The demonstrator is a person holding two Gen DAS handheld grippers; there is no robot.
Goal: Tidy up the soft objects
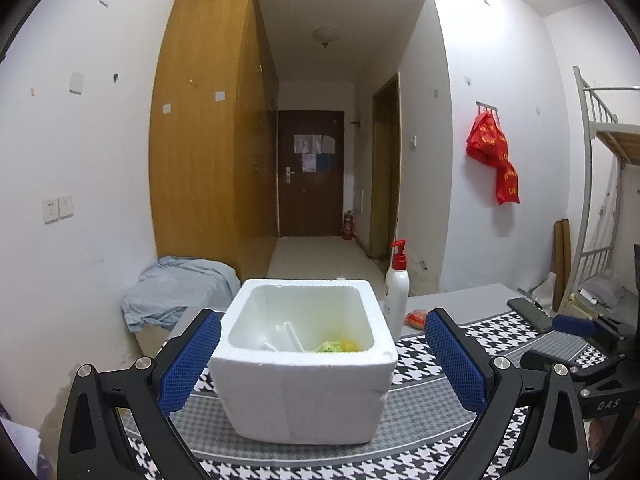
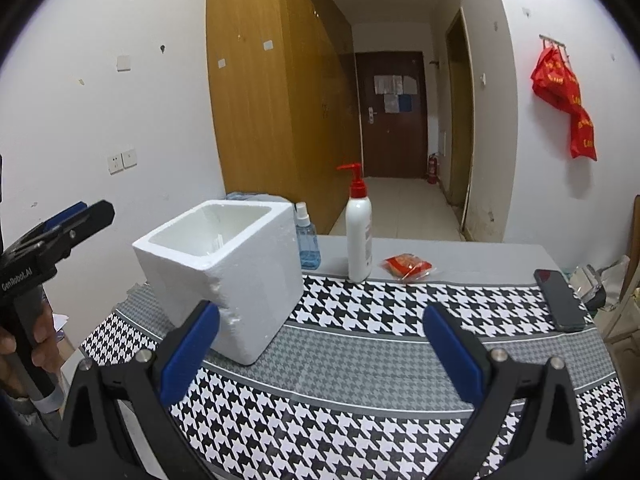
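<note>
A white foam box [image 1: 304, 364] stands on the houndstooth cloth; it also shows in the right wrist view [image 2: 228, 272]. Inside it lie a white packet [image 1: 284, 338] and a yellow-green soft item [image 1: 338, 346]. My left gripper [image 1: 320, 360] is open and empty, its blue pads on either side of the box without touching it. My right gripper [image 2: 320, 354] is open and empty above the cloth, right of the box. A red soft packet [image 2: 408, 266] lies on the grey table strip beyond the cloth, also seen in the left wrist view [image 1: 416, 318].
A white pump bottle [image 2: 358, 236] and a blue spray bottle [image 2: 308, 242] stand behind the box. A black phone [image 2: 560, 298] lies at the cloth's right edge. The table [image 2: 480, 256] ends at the far side. The left gripper appears at far left [image 2: 60, 232].
</note>
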